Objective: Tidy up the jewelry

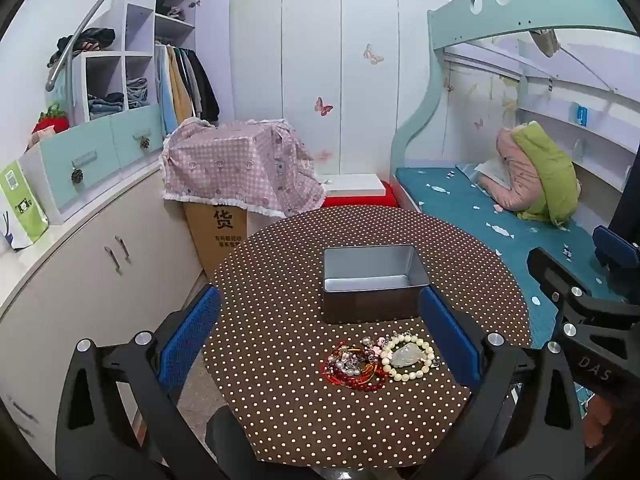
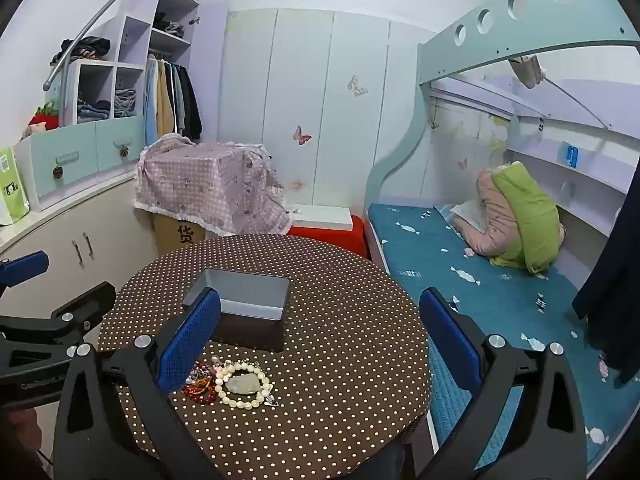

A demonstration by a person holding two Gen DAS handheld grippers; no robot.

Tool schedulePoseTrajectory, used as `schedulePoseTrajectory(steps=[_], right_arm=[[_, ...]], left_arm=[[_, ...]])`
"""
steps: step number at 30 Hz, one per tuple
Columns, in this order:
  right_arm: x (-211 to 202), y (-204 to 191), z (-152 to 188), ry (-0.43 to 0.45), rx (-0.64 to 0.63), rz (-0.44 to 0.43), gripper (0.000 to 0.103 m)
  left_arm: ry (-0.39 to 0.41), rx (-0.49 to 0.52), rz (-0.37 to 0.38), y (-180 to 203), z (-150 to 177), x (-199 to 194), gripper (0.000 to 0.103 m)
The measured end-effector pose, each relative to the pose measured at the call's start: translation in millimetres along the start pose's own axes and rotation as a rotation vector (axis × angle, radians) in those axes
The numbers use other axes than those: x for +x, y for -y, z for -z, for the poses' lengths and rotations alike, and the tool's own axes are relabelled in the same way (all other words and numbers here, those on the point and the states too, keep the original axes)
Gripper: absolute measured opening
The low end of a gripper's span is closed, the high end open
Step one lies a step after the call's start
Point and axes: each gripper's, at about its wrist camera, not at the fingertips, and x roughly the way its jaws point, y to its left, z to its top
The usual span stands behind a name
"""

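A pile of jewelry lies on the round polka-dot table point(image 1: 288, 272): a white bead bracelet point(image 1: 407, 356) with a pale stone inside it, red bead strands point(image 1: 354, 368) and small charms. It also shows in the right wrist view, white bracelet point(image 2: 243, 385) beside red beads point(image 2: 199, 393). An open, empty metal tin point(image 1: 372, 280) stands just behind the pile, also in the right wrist view point(image 2: 244, 300). My left gripper point(image 1: 320, 340) is open, above the pile. My right gripper point(image 2: 320, 340) is open, to the right of the pile, and also shows at the left view's right edge point(image 1: 580, 276).
A bed with a teal cover point(image 2: 480, 288) lies right of the table. A cardboard box under a pink checked cloth point(image 1: 236, 168) stands behind the table. White cabinets point(image 1: 100, 264) and shelves run along the left wall. A red and white box point(image 2: 328, 224) sits by the wardrobe.
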Motion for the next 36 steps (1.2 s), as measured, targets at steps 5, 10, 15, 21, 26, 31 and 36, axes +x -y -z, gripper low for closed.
schedulePoseTrajectory(steps=[5, 10, 15, 21, 26, 31, 36], right_arm=[[-8, 0, 0, 0.011, 0.021, -0.008, 0.096], [-5, 6, -1, 0.010, 0.029, -0.018, 0.096], [1, 1, 1, -0.004, 0.022, -0.019, 0.096], [4, 1, 3, -0.018, 0.035, -0.025, 0.096], [2, -1, 4, -0.013, 0.029, -0.036, 0.096], [4, 0, 6, -0.023, 0.043, -0.045, 0.096], [5, 1, 6, -0.027, 0.043, -0.044, 0.096]], left_arm=[[0.006, -0.007, 0.004, 0, 0, -3, 0.098], [-0.017, -0.007, -0.012, -10, 0, -1, 0.098], [-0.016, -0.007, -0.026, -5, 1, 4, 0.098], [-0.021, -0.010, -0.026, -5, 4, 9, 0.098], [-0.026, -0.013, -0.023, -4, 6, 12, 0.098], [-0.033, -0.015, -0.018, -5, 8, 14, 0.098], [-0.039, -0.018, -0.017, -6, 9, 17, 0.098]])
